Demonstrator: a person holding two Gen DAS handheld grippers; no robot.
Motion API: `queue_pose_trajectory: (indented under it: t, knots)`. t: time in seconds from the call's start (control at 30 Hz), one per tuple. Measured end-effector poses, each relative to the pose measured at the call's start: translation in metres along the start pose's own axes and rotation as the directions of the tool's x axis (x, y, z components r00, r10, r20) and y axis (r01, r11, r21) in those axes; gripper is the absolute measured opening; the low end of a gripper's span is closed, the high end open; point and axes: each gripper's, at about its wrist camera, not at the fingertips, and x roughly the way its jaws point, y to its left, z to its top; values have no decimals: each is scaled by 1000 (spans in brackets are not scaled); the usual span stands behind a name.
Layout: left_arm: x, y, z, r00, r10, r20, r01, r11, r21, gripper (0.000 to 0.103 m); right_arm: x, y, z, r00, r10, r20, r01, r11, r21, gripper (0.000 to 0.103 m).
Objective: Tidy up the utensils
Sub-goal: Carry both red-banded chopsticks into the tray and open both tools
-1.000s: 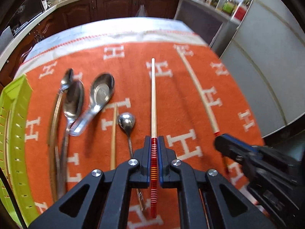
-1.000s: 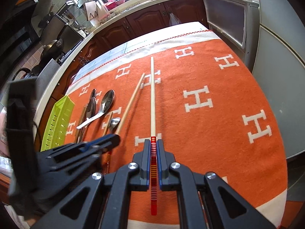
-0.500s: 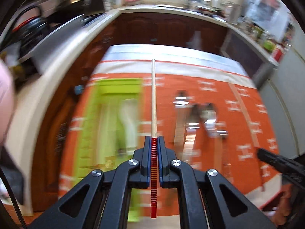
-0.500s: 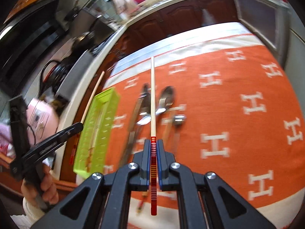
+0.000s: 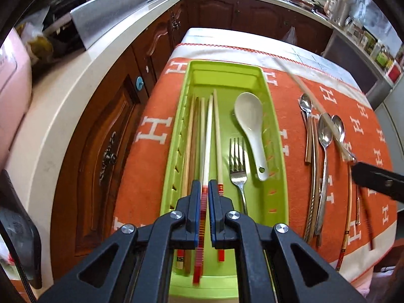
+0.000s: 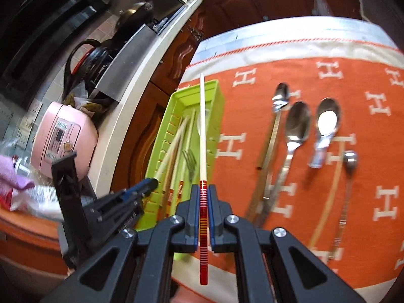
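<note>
Now over the long lime-green slotted plastic tray (image 5: 275,136) at the left edge of the orange woven cloth with white H marks (image 5: 151,156), chosen as the sorting bin. Inside the tray already: wooden chopsticks (image 5: 189,136), a white ceramic soup spoon (image 5: 250,123), a steel fork (image 5: 237,161). Right of the tray, unsorted on the cloth: steel spoons (image 6: 295,128). Left gripper (image 5: 205,189) clamped on a pale chopstick with red-banded end (image 5: 207,136), lined up lengthwise above the tray for release beside its kin. Right gripper (image 6: 203,192) likewise pinched on a second red-banded pale chopstick (image 6: 202,126), just right of the tray. A second ago, both above open cloth, tray off to the left.
</note>
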Motion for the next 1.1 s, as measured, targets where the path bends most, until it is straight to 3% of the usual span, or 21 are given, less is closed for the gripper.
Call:
queue_pose_trajectory:
  t: [0.2,0.37,0.43,0.9,1.1]
  knots:
    - [-9,25,1,996,-83,30,85,993,-86,7,45,21,7,996,6,-85,-4,1000,18,5]
    - [-19,32,1,996,-61,60,67,992,-106,21,75,35,3,989,21,-147,-17,999,29,5]
    - [-20,34,1,997,-37,63,43,994,-103,21,83,36,1,986,33,-163,-25,998,55,5]
    - [-20,39,1,997,-51,57,58,990,-132,21,104,35,-7,953,211,-216,-174,968,179,9]
    - [-25,33,-2,997,-59,53,65,990,-124,22,95,40,-8,961,179,-209,-155,980,126,9]
